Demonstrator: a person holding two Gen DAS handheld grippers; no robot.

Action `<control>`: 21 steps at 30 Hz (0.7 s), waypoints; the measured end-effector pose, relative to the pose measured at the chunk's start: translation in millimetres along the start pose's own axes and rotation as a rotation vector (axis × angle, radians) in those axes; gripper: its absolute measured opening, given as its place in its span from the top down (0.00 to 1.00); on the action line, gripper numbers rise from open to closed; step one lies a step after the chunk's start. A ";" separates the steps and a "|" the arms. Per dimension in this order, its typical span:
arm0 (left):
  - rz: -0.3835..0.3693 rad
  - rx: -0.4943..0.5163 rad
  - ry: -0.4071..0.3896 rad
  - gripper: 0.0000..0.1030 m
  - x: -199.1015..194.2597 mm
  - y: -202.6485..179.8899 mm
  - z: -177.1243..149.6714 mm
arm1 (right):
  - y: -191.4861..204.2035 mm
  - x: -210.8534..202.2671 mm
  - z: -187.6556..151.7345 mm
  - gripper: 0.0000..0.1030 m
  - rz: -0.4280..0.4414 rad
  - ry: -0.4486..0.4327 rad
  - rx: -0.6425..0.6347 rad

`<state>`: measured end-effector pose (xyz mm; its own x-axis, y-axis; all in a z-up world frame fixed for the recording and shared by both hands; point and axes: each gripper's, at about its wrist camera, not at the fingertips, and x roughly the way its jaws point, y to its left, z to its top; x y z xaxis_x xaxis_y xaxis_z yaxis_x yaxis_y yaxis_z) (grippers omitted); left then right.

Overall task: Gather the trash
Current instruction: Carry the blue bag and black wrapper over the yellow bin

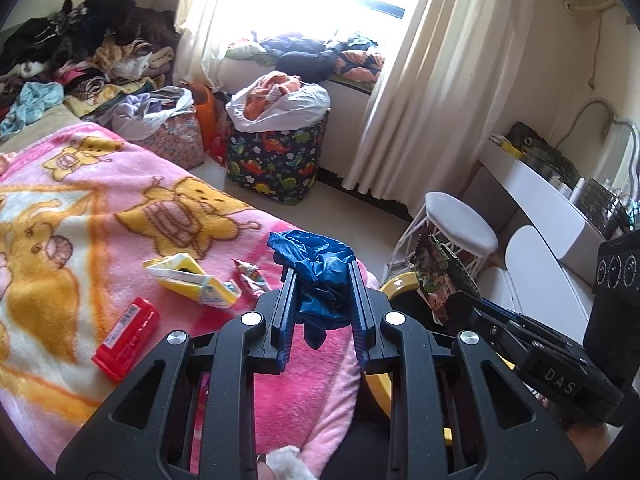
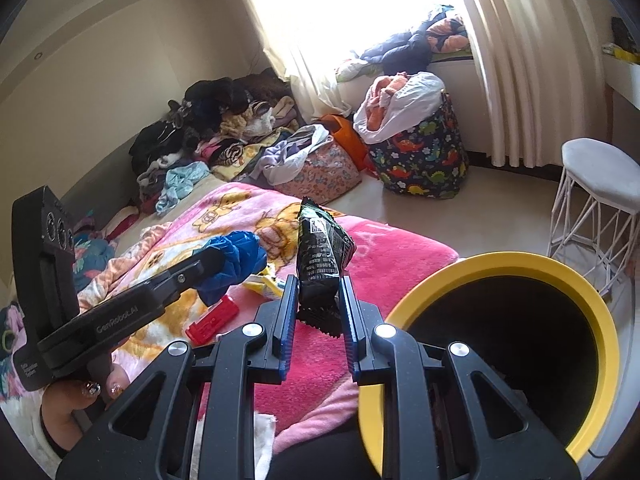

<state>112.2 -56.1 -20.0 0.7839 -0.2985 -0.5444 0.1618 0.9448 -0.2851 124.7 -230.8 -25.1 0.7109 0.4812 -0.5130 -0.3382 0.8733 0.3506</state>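
My left gripper [image 1: 322, 276] is shut on a crumpled blue plastic bag [image 1: 316, 268], held above the pink blanket; the same bag [image 2: 236, 256] shows in the right wrist view. My right gripper [image 2: 319, 284] is shut on a black snack wrapper [image 2: 320, 256] that stands upright between its pads. A yellow-rimmed bin [image 2: 592, 300] with a dark inside stands just right of the bed; its rim [image 1: 396, 282] peeks out beside the left gripper. On the blanket lie a yellow-and-white wrapper [image 1: 192, 276], a small colourful wrapper [image 1: 250, 274] and a red pack [image 1: 126, 328].
The bed's pink cartoon blanket [image 1: 120, 208] fills the left. Piled clothes [image 1: 80, 52] lie at its far end. A dinosaur-print basket [image 1: 276, 160] and a floral bag [image 1: 180, 140] stand on the floor by the window. A white stool [image 1: 460, 224] and white desk [image 1: 540, 196] are at right.
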 end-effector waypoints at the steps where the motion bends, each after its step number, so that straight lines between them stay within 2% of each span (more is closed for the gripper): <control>1: -0.005 0.006 0.000 0.83 0.0 -3.0 -0.1 | -1.9 -1.2 -0.1 0.80 -0.002 -0.002 0.004; 21: -0.065 0.079 0.025 0.83 9.1 -42.3 -6.6 | -49.1 -25.1 -7.6 0.81 -0.082 -0.036 0.115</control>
<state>108.5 -99.6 -18.1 0.7556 -0.3615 -0.5463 0.2589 0.9308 -0.2579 118.7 -285.2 -35.4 0.7557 0.4037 -0.5157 -0.2064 0.8941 0.3975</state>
